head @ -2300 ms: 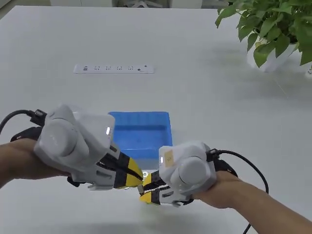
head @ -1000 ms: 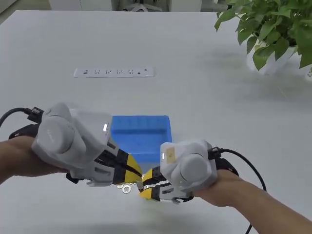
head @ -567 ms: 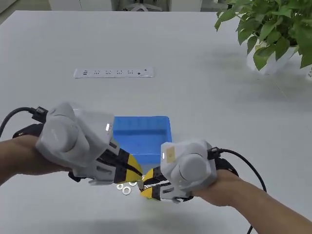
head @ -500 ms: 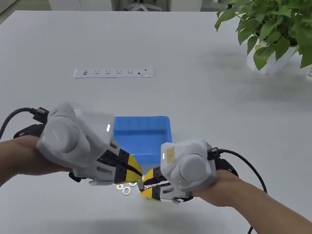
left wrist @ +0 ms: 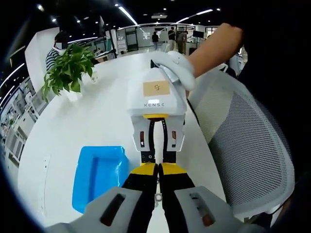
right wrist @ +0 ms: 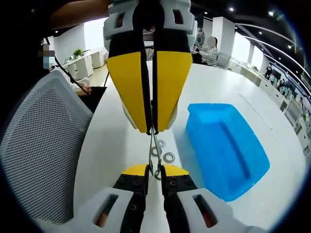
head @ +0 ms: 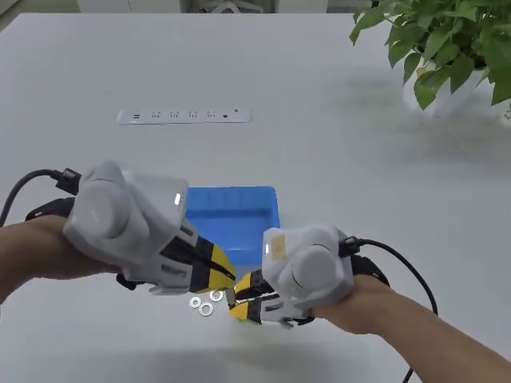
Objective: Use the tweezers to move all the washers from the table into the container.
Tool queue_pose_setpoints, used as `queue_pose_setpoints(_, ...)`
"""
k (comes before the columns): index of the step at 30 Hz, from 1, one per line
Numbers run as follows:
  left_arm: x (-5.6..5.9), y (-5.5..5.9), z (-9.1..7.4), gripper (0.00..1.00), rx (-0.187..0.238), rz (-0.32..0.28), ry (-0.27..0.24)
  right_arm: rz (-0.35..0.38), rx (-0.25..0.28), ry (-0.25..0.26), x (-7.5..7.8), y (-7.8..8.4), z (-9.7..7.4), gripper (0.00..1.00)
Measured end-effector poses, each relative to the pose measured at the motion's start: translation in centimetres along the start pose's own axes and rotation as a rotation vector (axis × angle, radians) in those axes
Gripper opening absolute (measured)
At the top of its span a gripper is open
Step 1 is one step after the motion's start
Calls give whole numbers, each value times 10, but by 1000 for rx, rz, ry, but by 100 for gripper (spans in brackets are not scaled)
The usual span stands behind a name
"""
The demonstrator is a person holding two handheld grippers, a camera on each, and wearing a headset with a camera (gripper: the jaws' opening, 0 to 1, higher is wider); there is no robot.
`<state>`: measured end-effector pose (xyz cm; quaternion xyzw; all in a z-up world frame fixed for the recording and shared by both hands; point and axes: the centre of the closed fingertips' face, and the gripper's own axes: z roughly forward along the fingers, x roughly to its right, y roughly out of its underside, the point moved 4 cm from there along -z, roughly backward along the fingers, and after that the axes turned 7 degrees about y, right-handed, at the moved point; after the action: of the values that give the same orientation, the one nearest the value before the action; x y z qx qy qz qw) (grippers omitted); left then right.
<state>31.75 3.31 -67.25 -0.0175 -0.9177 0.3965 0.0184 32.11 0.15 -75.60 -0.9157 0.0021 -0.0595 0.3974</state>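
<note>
The tweezers point(right wrist: 152, 145) are caught between the two claws, which meet tip to tip. The left gripper point(right wrist: 151, 130) has its jaws narrowed onto one end, and the right gripper point(right wrist: 155, 171) has its jaws narrowed around the other. A few washers point(right wrist: 169, 157) lie loose on the table point(head: 319, 144) right under those tips, a touch toward the container point(right wrist: 204, 160), which sits just past the tips on the side away from the person.
</note>
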Motion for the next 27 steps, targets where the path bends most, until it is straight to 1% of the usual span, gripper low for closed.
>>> queue_pose_setpoints(5, -1, -1, 1, 5, 6, -7, -2, 19, -3, 10, 0, 0, 0, 12)
queue_pose_setpoints(10, -1, -2, 2, 5, 24, -15, -1, 40, -3, 10, 0, 1, 0, 11)
queue_pose_setpoints(21, -1, -2, 3, 5, 33, -28, 0, 74, -3, 16, 0, 1, -1, 9)
queue_pose_setpoints(27, -2, -2, 3, 6, 30, -24, -6, 84, 4, 21, 0, 2, -1, 8)
